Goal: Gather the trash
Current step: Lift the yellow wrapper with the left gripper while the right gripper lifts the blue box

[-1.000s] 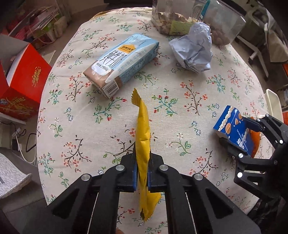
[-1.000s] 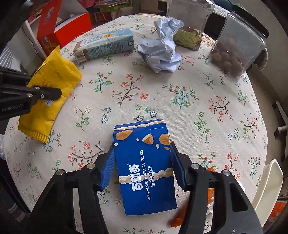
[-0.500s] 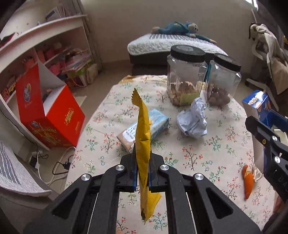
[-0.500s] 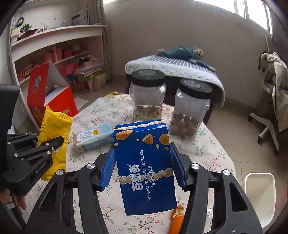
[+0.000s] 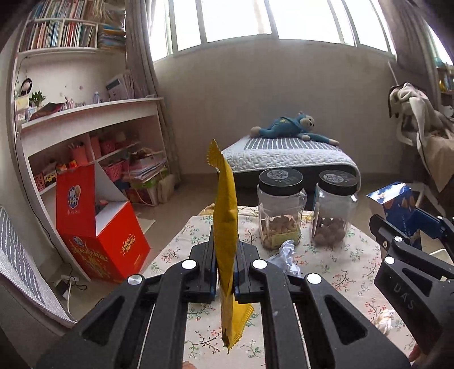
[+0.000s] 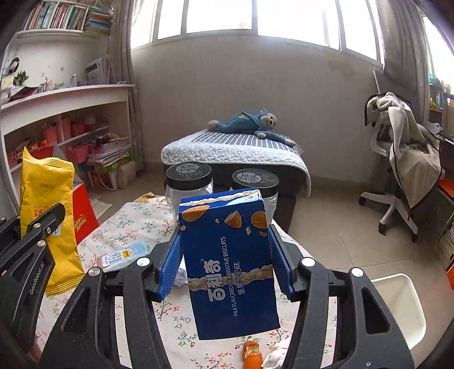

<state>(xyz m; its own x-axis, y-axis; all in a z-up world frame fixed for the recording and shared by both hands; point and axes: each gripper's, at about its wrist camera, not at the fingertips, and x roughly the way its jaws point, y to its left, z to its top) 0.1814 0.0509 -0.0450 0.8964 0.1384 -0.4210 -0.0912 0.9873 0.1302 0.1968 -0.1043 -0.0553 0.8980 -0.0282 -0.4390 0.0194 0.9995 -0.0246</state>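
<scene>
Pinching a yellow wrapper [image 5: 225, 215] edge-on, the left gripper [image 5: 224, 272] is clamped tight. The right gripper [image 6: 225, 272], beside it, grips a blue box [image 6: 229, 264] between half-spread jaws above the tabletop [image 6: 136, 224].

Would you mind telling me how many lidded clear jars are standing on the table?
2. One jar stands at the table's far edge holding pale snacks; the other jar stands just right of it with darker ones. None seem hidden.

Straight beyond the jaws a wide row of windows [image 5: 272, 20] gives bright daylight above a plain grey wall [image 5: 255, 93], and under it a low bed [image 5: 286, 156] with a quilted cover stands on the tiled floor [image 6: 334, 227]. Left of the jaws white curved shelves [image 5: 90, 119] carry books and pink baskets. Right of the jaws a white swivel chair [image 6: 397, 159] is covered with clothes.
</scene>
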